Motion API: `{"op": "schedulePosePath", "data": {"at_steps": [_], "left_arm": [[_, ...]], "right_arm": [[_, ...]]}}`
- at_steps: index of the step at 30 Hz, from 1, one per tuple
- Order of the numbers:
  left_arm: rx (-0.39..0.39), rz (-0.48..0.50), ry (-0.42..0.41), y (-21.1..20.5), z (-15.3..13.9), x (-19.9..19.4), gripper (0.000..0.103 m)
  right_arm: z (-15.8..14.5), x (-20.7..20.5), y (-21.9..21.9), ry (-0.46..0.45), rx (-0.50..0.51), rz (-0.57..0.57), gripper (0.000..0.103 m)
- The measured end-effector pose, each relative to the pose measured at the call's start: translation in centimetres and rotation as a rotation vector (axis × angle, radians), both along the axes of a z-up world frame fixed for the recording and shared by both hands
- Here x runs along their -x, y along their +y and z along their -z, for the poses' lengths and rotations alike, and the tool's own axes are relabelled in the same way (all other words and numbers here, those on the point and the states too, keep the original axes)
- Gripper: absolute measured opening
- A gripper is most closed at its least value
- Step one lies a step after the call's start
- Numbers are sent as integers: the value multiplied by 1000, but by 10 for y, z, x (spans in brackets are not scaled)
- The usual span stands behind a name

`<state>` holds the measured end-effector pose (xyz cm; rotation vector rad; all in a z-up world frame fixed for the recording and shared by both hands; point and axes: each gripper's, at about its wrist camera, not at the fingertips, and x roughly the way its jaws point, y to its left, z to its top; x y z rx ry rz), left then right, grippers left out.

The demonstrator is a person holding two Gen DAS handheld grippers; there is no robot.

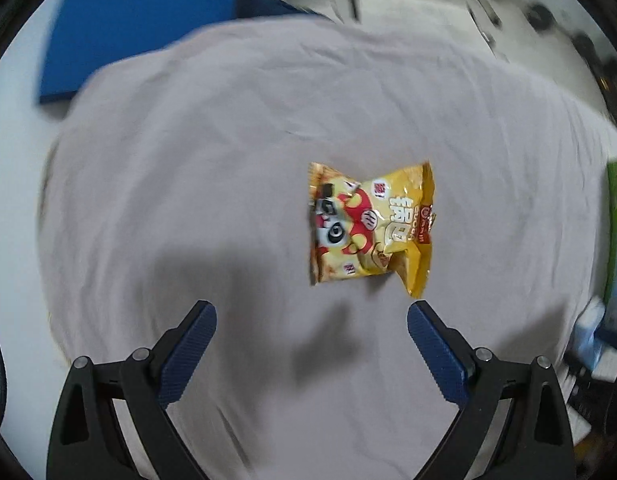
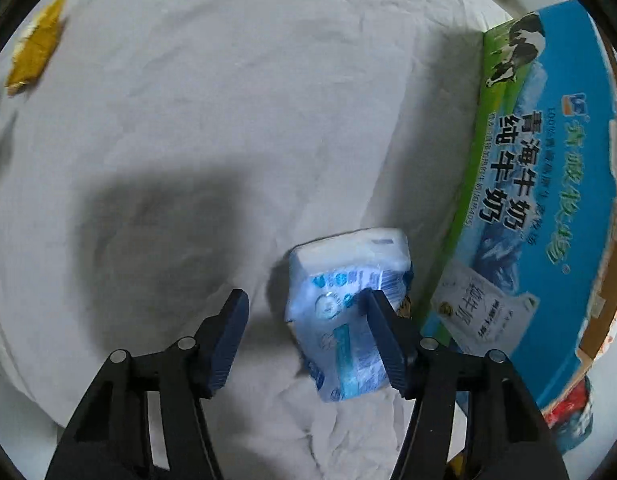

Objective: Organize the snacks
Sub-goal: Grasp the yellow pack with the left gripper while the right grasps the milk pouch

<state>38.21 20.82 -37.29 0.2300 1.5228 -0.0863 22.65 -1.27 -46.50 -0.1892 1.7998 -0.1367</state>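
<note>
A yellow snack bag with a red cartoon print lies flat on the pale cloth, just beyond my left gripper, which hangs open above the cloth with nothing between its fingers. In the right wrist view the same yellow snack bag shows at the far left edge. A blue-and-white packet lies on the cloth next to a milk carton box. My right gripper is open; its right finger overlaps the packet, and its left finger is clear of it.
The cloth covers a table, wrinkled throughout. A blue panel sits past its far left corner. The big blue-and-green milk box stands along the cloth's right side, also seen as the milk box at the left view's right edge.
</note>
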Motion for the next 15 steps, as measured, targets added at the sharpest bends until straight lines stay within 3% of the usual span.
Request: {"op": "schedulePosePath", "data": {"at_steps": [3,8,11,15], "left_arm": [[18,44,84,-2,21,-13,98],[214,-74,168,7,38,-30,98],[273,-129,185,8,46,-39,98],[282,-147,199,1,54,-46,98]], "right_arm": [[7,0,0,-2,10,11,57],[5,-4,-5,-20,14,52,33],[-4,-15,-9,-34,-41,97,21],[-13,-33,-6,-45,-127,141,18]]}}
